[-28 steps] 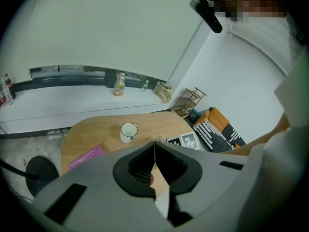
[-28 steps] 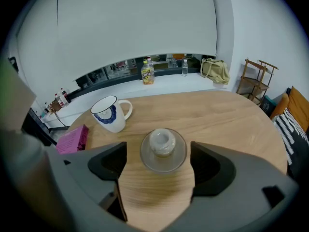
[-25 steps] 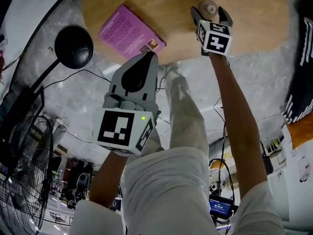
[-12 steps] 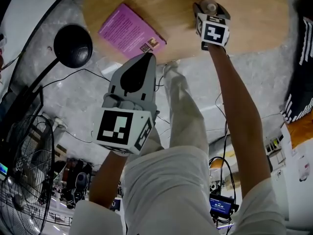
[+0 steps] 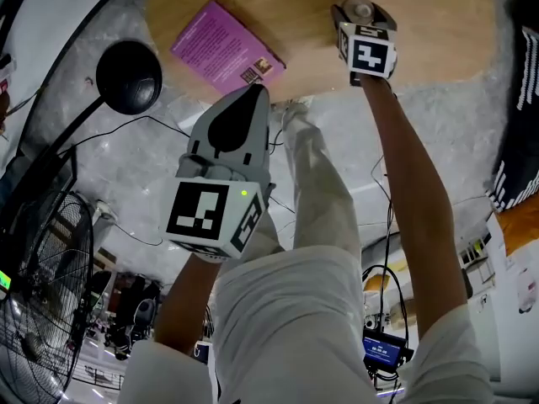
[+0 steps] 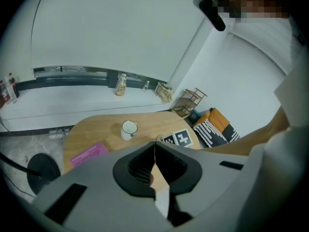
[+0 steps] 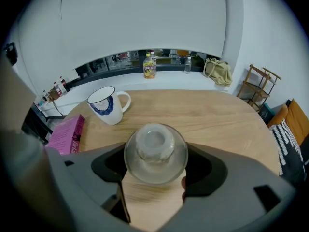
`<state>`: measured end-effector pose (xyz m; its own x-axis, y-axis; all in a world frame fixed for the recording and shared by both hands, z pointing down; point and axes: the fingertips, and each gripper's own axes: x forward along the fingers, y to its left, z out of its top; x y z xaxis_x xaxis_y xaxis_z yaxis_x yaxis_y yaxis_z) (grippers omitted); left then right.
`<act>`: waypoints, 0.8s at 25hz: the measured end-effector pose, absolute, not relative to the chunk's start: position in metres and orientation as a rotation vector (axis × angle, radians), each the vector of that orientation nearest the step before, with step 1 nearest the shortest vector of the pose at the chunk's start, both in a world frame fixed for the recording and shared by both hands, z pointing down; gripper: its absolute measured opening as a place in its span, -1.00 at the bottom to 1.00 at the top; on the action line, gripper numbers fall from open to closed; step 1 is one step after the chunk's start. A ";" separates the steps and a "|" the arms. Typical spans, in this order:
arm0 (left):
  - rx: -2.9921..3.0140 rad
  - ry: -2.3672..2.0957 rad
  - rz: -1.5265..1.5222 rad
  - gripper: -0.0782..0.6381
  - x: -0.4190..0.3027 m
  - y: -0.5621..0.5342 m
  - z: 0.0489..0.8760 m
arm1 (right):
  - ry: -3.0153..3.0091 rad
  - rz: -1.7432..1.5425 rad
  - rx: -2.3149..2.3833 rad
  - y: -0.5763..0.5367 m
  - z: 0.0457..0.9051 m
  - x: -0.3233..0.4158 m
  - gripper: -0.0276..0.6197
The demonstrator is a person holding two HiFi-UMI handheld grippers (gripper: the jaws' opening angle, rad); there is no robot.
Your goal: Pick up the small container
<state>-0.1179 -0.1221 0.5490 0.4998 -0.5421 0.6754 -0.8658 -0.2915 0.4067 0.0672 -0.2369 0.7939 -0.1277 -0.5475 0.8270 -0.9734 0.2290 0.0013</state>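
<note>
Head view showed the wooden table (image 5: 438,40) filling the frame's 12 o'clock edge, with pale floor below it. A black round base (image 5: 128,77) sat on the floor toward 10 o'clock. A pink book (image 5: 226,47) lay flat on the table at about 11 o'clock, close to the near edge. The left gripper (image 5: 255,93) hung off the table near the frame's centre, its tip aimed toward 12 o'clock. In the left gripper view its jaws were pressed together with nothing between them. The right gripper (image 5: 362,11) was over the table at 1 o'clock. A white mug (image 7: 107,105) with a blue pattern stood upright at 10 o'clock from the small container (image 7: 155,151). That clear, round container stood on the table between the right gripper's jaws, both pads pressing against its sides.
</note>
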 end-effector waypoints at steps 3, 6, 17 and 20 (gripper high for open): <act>1.981 -1.164 0.530 -0.72 -0.115 -0.118 0.542 | -1.802 0.735 1.397 -0.232 0.783 0.066 0.13; 1.990 -1.184 0.524 -0.72 -0.116 -0.115 0.536 | -1.828 0.718 1.393 -0.231 0.772 0.066 0.13; 1.983 -1.281 0.491 -0.72 -0.120 -0.089 0.505 | -1.919 0.686 1.388 -0.220 0.713 0.069 0.13; 1.985 -1.299 0.474 -0.72 -0.118 -0.083 0.496 | -1.939 0.687 1.372 -0.213 0.698 0.066 0.12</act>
<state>-0.1184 -0.0828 0.4962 0.4284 -0.6415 0.6364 -0.9006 -0.2455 0.3588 0.0658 -0.2130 0.6976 -0.2351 -0.6044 0.7612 -0.9488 0.3127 -0.0448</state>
